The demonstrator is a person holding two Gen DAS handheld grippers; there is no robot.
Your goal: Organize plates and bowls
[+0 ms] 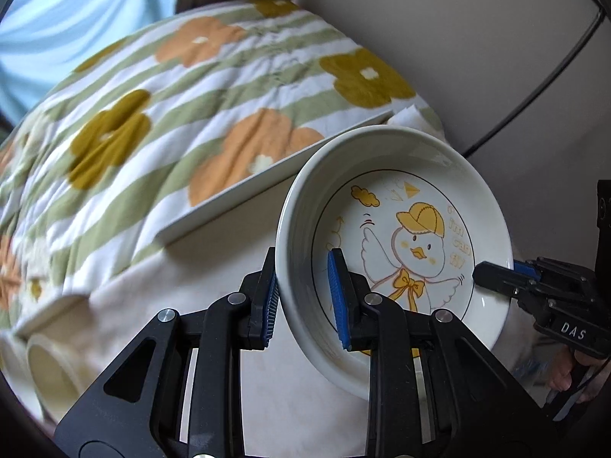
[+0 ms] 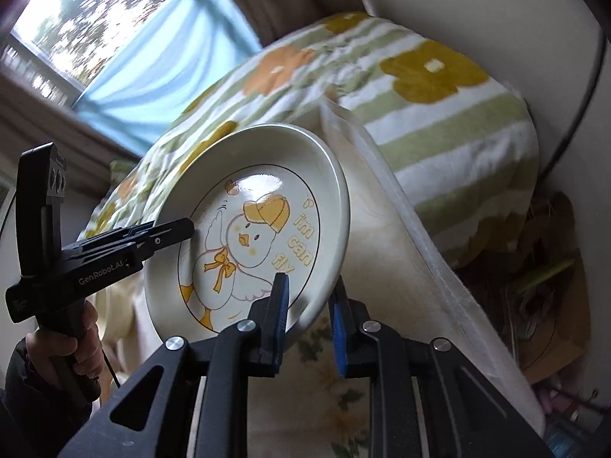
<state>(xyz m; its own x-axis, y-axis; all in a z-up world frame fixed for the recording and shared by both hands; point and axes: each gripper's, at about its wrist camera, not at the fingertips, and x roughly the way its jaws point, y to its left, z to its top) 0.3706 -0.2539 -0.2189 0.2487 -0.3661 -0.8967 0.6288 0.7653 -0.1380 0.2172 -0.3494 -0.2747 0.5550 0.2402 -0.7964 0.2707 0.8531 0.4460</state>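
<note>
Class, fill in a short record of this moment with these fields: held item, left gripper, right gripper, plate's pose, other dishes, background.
held item: duck plate, lifted off the surface
left gripper: shut on the plate's rim
right gripper: shut on the opposite rim
plate's pose: tilted, picture facing the cameras
other dishes: rectangular tray behind; cup lower left, blurred
background: flowered blanket, window

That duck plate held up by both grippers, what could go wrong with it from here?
1. The duck plate is pinched only at its rim by the left gripper and the right gripper; glazed ceramic might slip from the fingers.
2. It is tilted, so if one grip loosened it could swing or drop.
3. It could knock the white tray close behind it.
</note>
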